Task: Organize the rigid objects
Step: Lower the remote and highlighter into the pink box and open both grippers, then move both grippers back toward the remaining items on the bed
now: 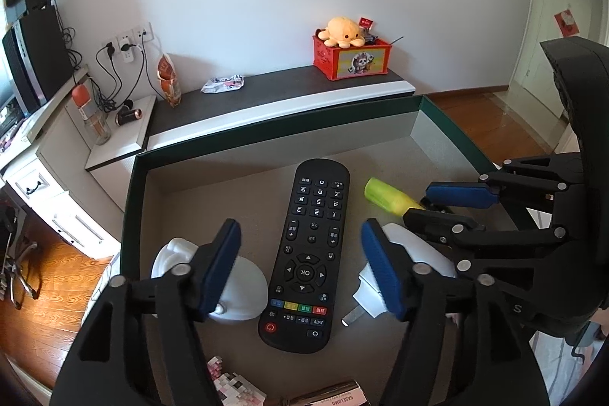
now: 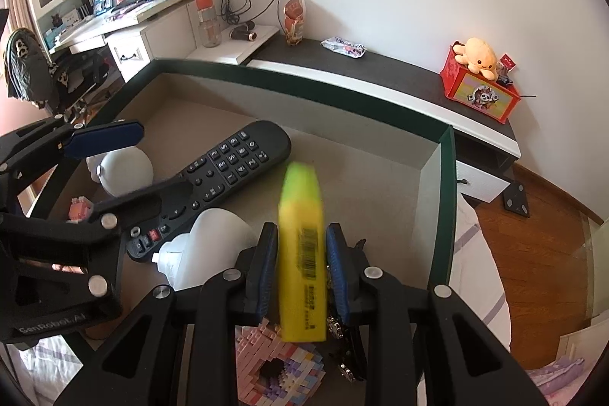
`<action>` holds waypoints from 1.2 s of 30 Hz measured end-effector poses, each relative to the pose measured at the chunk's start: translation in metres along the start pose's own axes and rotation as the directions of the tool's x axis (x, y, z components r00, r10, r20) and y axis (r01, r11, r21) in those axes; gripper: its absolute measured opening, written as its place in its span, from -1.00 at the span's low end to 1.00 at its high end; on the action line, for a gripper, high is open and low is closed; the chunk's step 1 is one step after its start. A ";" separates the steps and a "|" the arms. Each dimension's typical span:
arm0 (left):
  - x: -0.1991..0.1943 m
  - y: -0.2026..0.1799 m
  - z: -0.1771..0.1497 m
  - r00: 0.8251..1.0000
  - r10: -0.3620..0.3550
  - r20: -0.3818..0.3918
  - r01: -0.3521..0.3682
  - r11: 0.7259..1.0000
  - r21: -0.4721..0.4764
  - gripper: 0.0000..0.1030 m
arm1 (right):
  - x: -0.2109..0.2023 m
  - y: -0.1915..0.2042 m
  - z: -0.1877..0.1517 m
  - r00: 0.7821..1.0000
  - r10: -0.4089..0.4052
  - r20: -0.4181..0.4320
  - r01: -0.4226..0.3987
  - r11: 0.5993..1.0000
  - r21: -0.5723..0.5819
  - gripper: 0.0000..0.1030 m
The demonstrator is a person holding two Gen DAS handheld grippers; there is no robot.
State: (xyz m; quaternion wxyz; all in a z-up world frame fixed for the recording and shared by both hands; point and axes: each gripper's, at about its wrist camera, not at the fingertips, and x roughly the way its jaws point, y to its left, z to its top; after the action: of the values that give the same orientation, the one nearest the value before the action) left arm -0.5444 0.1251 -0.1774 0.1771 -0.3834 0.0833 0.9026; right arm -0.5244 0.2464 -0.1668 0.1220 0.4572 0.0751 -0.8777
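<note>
The yellow plastic highlighter [image 2: 302,253] is pinched over the green-rimmed box [image 2: 444,196] by the right gripper [image 2: 300,269], left gripper [image 1: 300,269] spread above the black remote [image 1: 306,253]; pen could get dropped if squeezed loosely

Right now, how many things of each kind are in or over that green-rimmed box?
Black remote: 1
White plastic pieces: 2
Yellow highlighter: 1
Pink brick models: 2
Gold tube: 1
Small metal item: 1
Total: 8
</note>
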 end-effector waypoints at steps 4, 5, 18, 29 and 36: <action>-0.006 0.004 0.000 0.999 0.031 0.024 -0.030 0.999 -0.026 0.49 | -0.009 -0.003 -0.002 0.999 0.001 0.036 -0.002 1.000 0.029 -0.11; -0.009 0.004 -0.001 0.999 0.035 0.028 -0.034 0.999 -0.032 0.51 | -0.013 -0.002 -0.004 0.999 0.009 0.040 -0.011 0.999 0.031 -0.11; -0.096 -0.006 -0.032 0.993 0.039 0.107 -0.031 0.997 -0.077 0.72 | -0.102 0.018 -0.040 0.985 -0.013 0.174 0.005 0.999 0.047 0.18; -0.203 -0.034 -0.099 0.964 0.107 0.244 -0.083 0.991 -0.105 1.00 | -0.197 0.045 -0.121 0.945 -0.020 0.327 -0.008 0.997 0.082 0.67; -0.259 -0.057 -0.159 0.948 0.114 0.299 -0.098 0.993 -0.068 1.00 | -0.238 0.071 -0.183 0.909 -0.092 0.407 0.052 0.993 0.109 1.00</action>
State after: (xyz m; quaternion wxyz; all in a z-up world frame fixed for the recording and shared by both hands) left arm -0.2502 0.0663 -0.1017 0.1289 -0.2404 0.0524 0.9607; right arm -0.2297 0.2575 -0.0774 0.0807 0.2646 0.0224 -0.9607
